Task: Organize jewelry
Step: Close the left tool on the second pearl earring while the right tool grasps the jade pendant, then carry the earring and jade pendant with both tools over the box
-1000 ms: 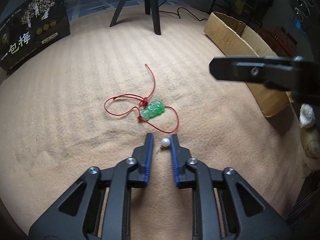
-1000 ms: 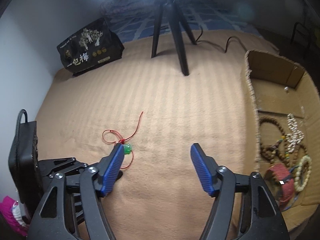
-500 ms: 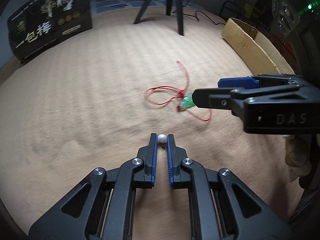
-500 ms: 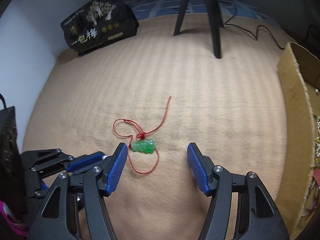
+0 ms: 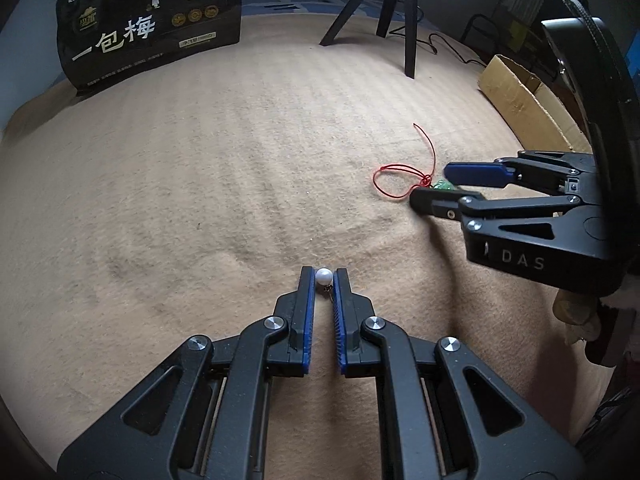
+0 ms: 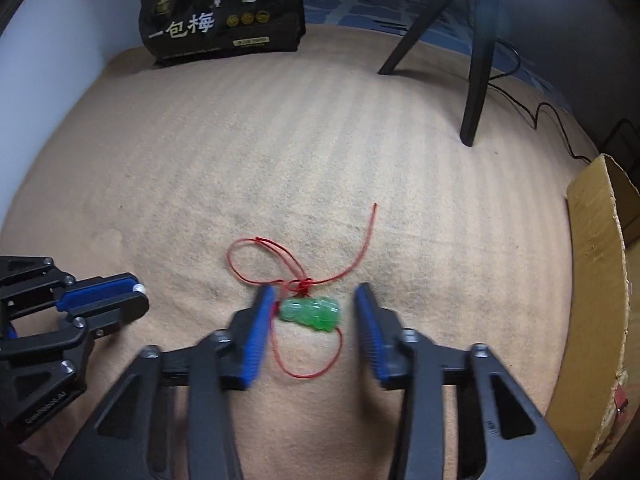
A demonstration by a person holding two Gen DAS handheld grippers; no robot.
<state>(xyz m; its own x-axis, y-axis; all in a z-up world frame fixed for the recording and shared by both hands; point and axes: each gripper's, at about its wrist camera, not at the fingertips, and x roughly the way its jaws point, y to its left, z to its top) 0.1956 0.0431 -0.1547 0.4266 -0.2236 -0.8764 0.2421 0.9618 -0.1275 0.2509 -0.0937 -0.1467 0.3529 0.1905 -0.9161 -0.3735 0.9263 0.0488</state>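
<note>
My left gripper is shut on a small white pearl earring, pinched at the fingertips just above the tan blanket; it also shows in the right wrist view at the left. A green jade pendant on a red cord lies on the blanket. My right gripper is open, low over the blanket, with a finger on each side of the pendant. In the left wrist view the right gripper hides most of the pendant; the red cord loop shows to its left.
A cardboard box stands at the right edge, also seen in the left wrist view. A black printed bag leans at the back left. Tripod legs and a black cable stand at the back.
My left gripper closed on the pearl earring and drew back left with it. My right gripper moved in and down until its open fingers straddle the jade pendant.
</note>
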